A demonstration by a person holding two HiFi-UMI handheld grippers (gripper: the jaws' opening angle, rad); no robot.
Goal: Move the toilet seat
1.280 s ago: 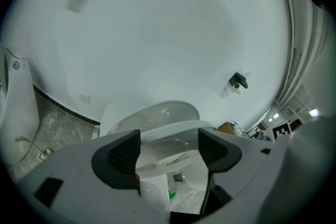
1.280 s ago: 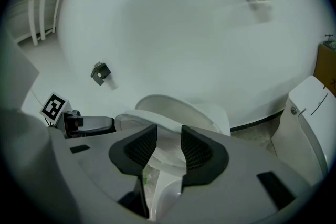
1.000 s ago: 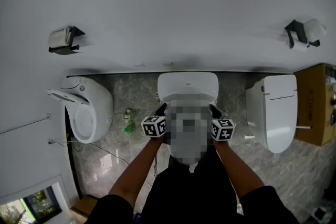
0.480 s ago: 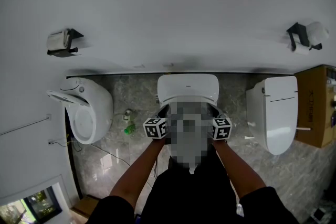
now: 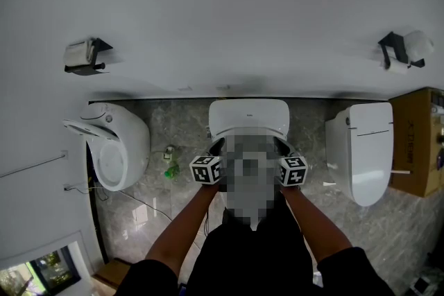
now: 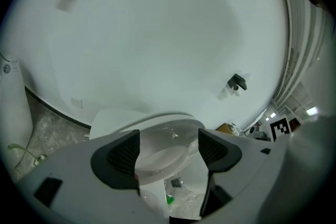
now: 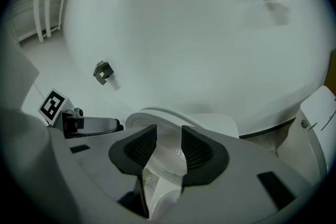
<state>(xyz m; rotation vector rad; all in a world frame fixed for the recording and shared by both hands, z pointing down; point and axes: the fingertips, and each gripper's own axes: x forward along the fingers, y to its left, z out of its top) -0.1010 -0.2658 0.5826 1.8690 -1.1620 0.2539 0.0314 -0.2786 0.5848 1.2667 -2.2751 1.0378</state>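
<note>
Toilet seat (image 6: 164, 157): white, on the middle toilet (image 5: 248, 114) of three along a white wall (image 5: 229, 10); in the head view hidden under a mosaic patch, flanked by both tongs. Left gripper (image 6: 168, 148): at the seat's left side, jaws standing wide apart, the seat's curved edge seen in the gap, pads not pressing on it. Right gripper (image 7: 169, 150): at the seat's right side, jaws drawn much closer, clamped on the seat's rim, which fills the narrow gap between the pads. Marker cubes (image 5: 205, 169) and (image 5: 293, 171): level with each other, one on each side of the patch, bare forearms (image 5: 182, 232) running back from them. Compared with a second ago: both tongs in nearly the same place, the black tips sitting slightly closer in to the patch, the seat not visibly shifted, jaw spacing of the right one unchanged. Surroundings: left toilet (image 5: 121, 142) with its ring showing, right toilet (image 5: 361, 149) with lid down, a small green thing (image 5: 171, 170) on the grey marbled floor (image 5: 182, 125) between left and middle toilets, black paper holders (image 5: 83, 54) and (image 5: 401, 48) on the wall, a brown cabinet (image 5: 417, 138) at the far right edge.
</note>
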